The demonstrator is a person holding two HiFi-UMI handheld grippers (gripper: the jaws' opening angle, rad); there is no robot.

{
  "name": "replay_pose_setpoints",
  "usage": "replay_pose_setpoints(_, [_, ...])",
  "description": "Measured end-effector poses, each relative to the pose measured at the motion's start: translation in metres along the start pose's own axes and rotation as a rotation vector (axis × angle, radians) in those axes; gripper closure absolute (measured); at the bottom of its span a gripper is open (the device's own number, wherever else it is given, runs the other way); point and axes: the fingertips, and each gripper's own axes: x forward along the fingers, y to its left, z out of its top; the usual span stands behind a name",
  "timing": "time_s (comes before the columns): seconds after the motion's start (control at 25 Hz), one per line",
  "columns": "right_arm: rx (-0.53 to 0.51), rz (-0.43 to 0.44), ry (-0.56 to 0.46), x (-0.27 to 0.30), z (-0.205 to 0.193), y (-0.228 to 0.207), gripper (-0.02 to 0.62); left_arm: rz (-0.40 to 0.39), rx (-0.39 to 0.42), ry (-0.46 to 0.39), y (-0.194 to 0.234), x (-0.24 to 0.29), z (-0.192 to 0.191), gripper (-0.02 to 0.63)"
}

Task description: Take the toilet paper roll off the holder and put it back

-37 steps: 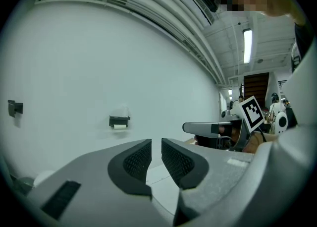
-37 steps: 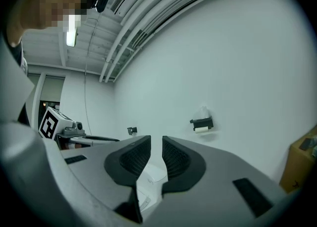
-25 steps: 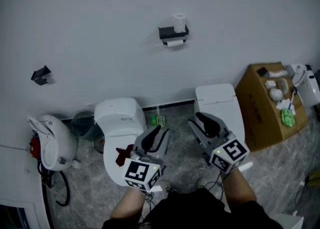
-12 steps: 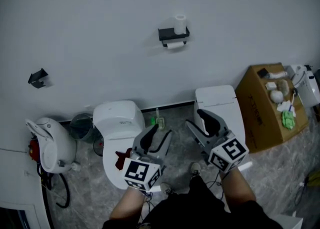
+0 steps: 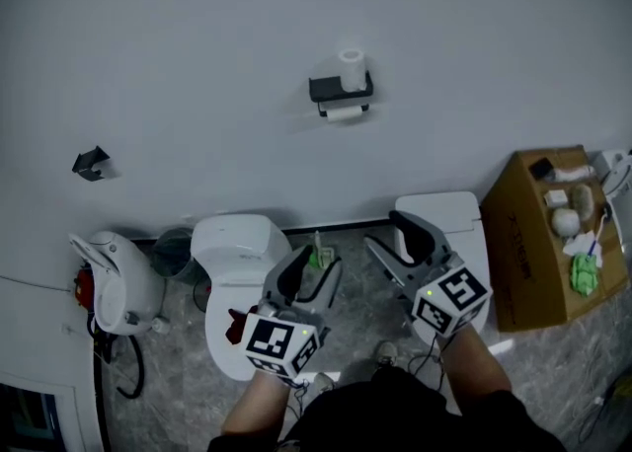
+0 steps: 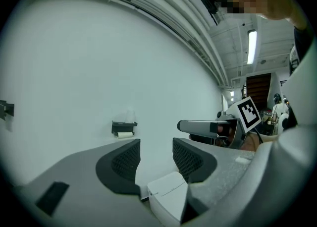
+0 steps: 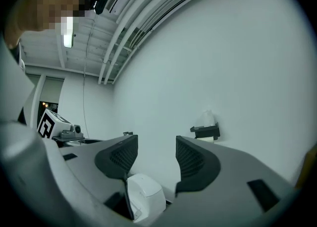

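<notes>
Two claws up front, both empty & opening rn, nothing btw the jaws on either. Our left claw (image 5: 316,270) and right claw (image 5: 395,241) sit side by side, not touching. We've got the toilet paper roll (image 5: 351,62) standing upright on top of the black holder (image 5: 341,90) on the wall, well ahead of both claws. One white toilet (image 5: 237,243) is under the left claw, and another toilet (image 5: 454,218) is just beside the right claw.

A plain white wall (image 5: 197,45) meets a grey marbled floor (image 5: 553,371). Against it stand a round white toilet (image 5: 240,243), a squarer toilet (image 5: 449,218) and an open cardboard box (image 5: 518,253). A tube light (image 6: 252,46) glows overhead.
</notes>
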Motion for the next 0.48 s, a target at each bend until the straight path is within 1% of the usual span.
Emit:
replay_pose_setpoints(0.24, [0.026,0.036,-0.010,-0.002,0.007,-0.053,0.342,0.032,0.013,0.018,-0.016,0.046,0.005,0.407])
replay_pose_setpoints(0.36, [0.037,0.034,-0.014,0.002,0.009,-0.071,0.328,0.042,0.007,0.027,-0.016,0.063,0.008,0.406])
replay_pose_setpoints(0.48, [0.041,0.023,-0.017,0.013,0.010,-0.085,0.316,0.043,0.008,0.020,-0.006,0.076,0.011,0.405])
